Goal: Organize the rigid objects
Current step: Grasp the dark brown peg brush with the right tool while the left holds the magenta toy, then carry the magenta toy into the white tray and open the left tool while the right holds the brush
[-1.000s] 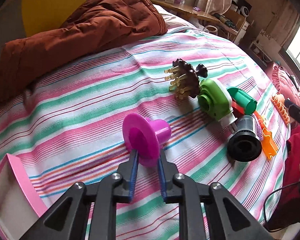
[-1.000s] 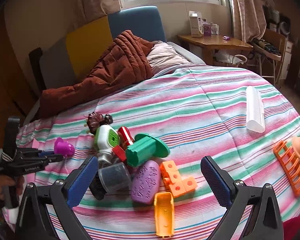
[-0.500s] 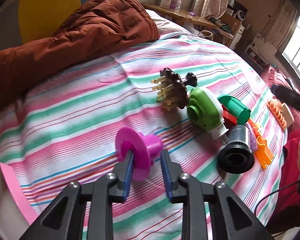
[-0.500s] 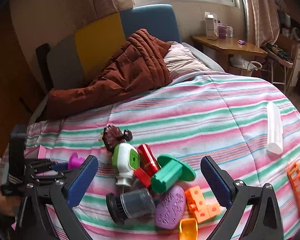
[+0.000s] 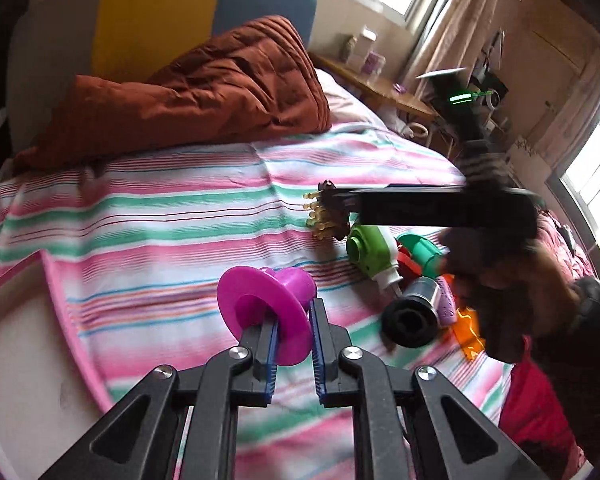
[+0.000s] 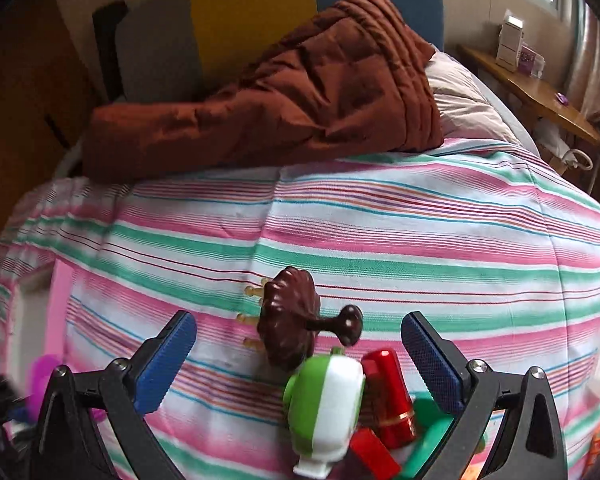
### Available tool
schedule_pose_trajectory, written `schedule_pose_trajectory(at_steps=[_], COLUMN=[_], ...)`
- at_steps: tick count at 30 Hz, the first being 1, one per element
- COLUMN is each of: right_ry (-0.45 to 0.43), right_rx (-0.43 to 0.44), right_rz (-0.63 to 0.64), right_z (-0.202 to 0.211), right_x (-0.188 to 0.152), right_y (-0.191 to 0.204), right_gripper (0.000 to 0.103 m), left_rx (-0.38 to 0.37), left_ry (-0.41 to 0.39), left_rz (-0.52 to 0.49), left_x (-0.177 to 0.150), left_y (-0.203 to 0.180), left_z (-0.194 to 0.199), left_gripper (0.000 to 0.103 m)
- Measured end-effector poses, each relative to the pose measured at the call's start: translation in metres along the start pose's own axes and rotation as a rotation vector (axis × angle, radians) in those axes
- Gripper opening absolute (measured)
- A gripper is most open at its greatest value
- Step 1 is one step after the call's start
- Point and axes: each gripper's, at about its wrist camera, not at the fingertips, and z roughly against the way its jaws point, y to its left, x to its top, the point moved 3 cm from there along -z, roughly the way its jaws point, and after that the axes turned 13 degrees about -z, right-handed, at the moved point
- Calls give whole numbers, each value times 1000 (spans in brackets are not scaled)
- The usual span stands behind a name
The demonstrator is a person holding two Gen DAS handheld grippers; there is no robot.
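My left gripper (image 5: 293, 344) is shut on a magenta flanged plastic piece (image 5: 266, 308), holding it above the striped bedspread next to a pink-rimmed white tray (image 5: 18, 344). My right gripper (image 6: 300, 364) is open and hovers over the toy pile, its jaws either side of a brown comb-like toy (image 6: 290, 316) and a green-and-white toy (image 6: 326, 400). In the left wrist view the right gripper (image 5: 440, 210) reaches over the brown toy (image 5: 326, 216), the green toy (image 5: 366, 250), a black cylinder (image 5: 410, 322) and an orange piece (image 5: 468, 330).
A red cylinder (image 6: 388, 394) and a teal flanged piece (image 6: 428, 440) lie in the pile. A rust-brown quilt (image 6: 280, 100) lies across the bed's head end. The pink tray (image 6: 40, 320) shows at the left. A wooden side table (image 6: 532, 88) stands at the right.
My left gripper has carried the magenta piece left toward the pink tray. My right gripper has moved forward and down over the pile, now above the brown toy.
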Motion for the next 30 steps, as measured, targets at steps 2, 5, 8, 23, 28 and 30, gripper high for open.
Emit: schedule_pose_trajectory(at_steps=[2,5,8,23,28,30], right_ry=[58,60,38,-14,-13,-11], right_rx=[-27,-44,-20,161,162,158], right_rz=[-1,-1,-6,106,85,83], right_z=[-17,-25,-19,64,78,82], right_x=[-1,-3,-4,-114,-151,-162], right_y=[1,2,6,62,58,59], right_gripper=[99,74,74,74,74,74], left_rx=[-5,15,44,354,396,401], left_ry=[-17,-40,-57,-96,-92,-79], left_rz=[24,55,88,271,308,322], left_x=[-6,-18,-32,-106,-126,-131], left_y=[0,2,8,73,94,105], left_z=[14,35,54,134,144,143], left_gripper=[13,13,13,13,13,13])
